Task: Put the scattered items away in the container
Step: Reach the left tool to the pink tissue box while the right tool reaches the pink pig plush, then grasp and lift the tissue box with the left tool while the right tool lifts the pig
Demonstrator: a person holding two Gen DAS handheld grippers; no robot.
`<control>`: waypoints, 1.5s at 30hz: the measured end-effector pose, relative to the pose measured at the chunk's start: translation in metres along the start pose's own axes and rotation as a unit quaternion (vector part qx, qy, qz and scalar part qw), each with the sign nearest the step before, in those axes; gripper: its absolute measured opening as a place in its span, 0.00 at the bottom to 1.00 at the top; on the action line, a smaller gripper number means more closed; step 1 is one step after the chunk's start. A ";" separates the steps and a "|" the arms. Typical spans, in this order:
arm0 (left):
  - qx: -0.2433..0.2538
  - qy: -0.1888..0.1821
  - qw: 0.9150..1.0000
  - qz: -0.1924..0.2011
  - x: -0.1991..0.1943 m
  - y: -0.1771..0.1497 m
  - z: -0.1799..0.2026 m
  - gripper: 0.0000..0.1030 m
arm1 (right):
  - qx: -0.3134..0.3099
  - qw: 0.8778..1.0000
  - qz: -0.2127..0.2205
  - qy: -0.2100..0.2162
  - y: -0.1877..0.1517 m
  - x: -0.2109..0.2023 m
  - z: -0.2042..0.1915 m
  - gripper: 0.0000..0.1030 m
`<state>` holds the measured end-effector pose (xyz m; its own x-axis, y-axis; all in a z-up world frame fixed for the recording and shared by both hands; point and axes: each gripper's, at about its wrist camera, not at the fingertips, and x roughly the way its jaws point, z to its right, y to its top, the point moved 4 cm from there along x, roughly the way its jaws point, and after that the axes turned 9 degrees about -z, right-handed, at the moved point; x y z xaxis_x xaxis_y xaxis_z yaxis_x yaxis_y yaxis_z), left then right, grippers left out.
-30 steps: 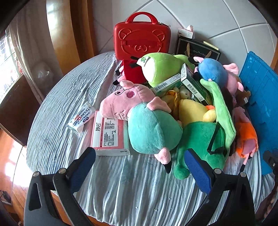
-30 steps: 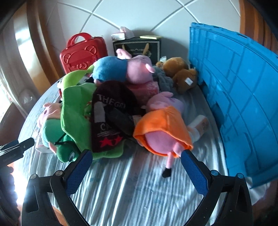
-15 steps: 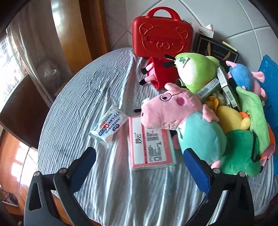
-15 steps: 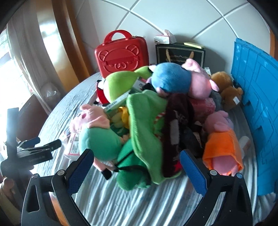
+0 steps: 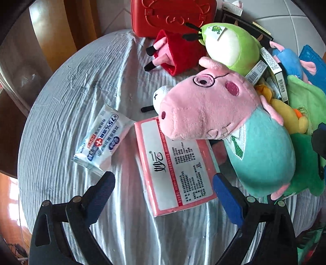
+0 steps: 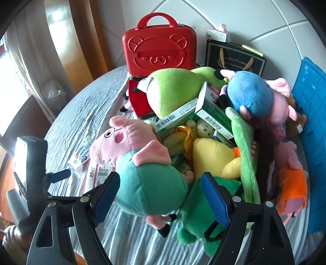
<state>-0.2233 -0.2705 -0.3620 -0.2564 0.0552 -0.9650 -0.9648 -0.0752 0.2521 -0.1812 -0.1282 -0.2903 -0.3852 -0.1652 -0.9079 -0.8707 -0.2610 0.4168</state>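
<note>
Left tool (image 5: 163, 183) nearer tissue pack (image 5: 175, 163), lengthwise.

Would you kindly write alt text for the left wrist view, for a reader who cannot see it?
The open left tool hovers over a pink tissue pack lying flat on a grey cloth-covered table. A pig plush in a teal shirt rests its snout on the pack, and a white wipes packet lies beside it. More plush toys and a red case sit behind.

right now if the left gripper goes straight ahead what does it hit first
Most likely the pink tissue pack, which lies flat between the open fingers of the left gripper. The pig plush rests on its far end, so that comes next. Depth is hard to judge.
</note>
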 end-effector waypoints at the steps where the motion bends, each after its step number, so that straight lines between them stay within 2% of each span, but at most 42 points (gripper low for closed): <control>1: -0.004 -0.005 1.000 -0.005 0.006 0.001 0.004 0.95 | -0.004 1.000 -0.003 -0.002 0.001 0.004 0.002 0.80; 7: -0.023 -0.006 0.999 -0.024 0.035 0.011 0.015 0.95 | -0.028 0.999 -0.022 0.014 0.007 0.021 0.008 0.81; 10: -0.040 -0.013 0.999 -0.033 0.038 0.010 0.006 0.90 | -0.053 0.998 -0.028 0.023 0.013 0.031 -0.004 0.83; 13: -0.046 0.049 0.998 -0.016 0.025 0.007 -0.012 0.90 | -0.075 0.997 -0.032 0.016 0.020 0.041 -0.017 0.85; 17: -0.061 0.068 0.996 -0.012 0.015 0.008 -0.038 0.90 | -0.094 0.994 -0.054 -0.004 0.026 0.065 -0.034 0.88; 19: -0.066 0.069 0.995 -0.010 0.014 0.010 -0.046 0.90 | -0.107 0.992 -0.068 -0.016 0.026 0.080 -0.044 0.95; 21: -0.065 0.068 0.996 -0.011 0.015 0.010 -0.048 0.90 | -0.123 0.988 -0.082 -0.036 0.022 0.094 -0.052 0.97; 24: -0.058 0.068 0.996 -0.010 0.017 0.008 -0.049 0.90 | -0.144 0.983 -0.091 -0.073 0.016 0.109 -0.056 0.97; 27: -0.049 0.070 0.996 -0.006 0.013 0.008 -0.047 0.89 | -0.145 0.981 -0.092 -0.086 0.014 0.114 -0.053 0.87; 28: -0.046 0.067 0.997 -0.004 0.009 0.008 -0.046 0.89 | -0.142 0.983 -0.086 -0.083 0.014 0.110 -0.052 0.81; 30: -0.039 0.070 0.997 0.007 -0.001 0.008 -0.044 0.89 | -0.132 0.986 -0.076 -0.071 0.015 0.098 -0.052 0.79; 36: -0.015 0.061 0.996 0.061 -0.050 0.012 -0.042 0.89 | -0.110 0.993 -0.006 -0.047 0.021 0.036 -0.060 0.78; 40: 0.006 0.049 0.993 0.108 -0.094 0.015 -0.040 0.90 | -0.092 0.992 0.060 -0.063 0.027 -0.020 -0.062 0.78; 45: 0.046 0.034 0.984 0.171 -0.147 0.014 -0.030 0.90 | -0.053 0.984 0.137 -0.105 0.031 -0.088 -0.059 0.78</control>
<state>-0.1971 -0.3090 -0.2185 -0.5653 -0.0253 -0.8245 -0.8249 0.0134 0.5652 -0.1558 -0.1775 -0.1949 -0.6650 -0.0464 -0.7454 -0.6930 -0.3338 0.6390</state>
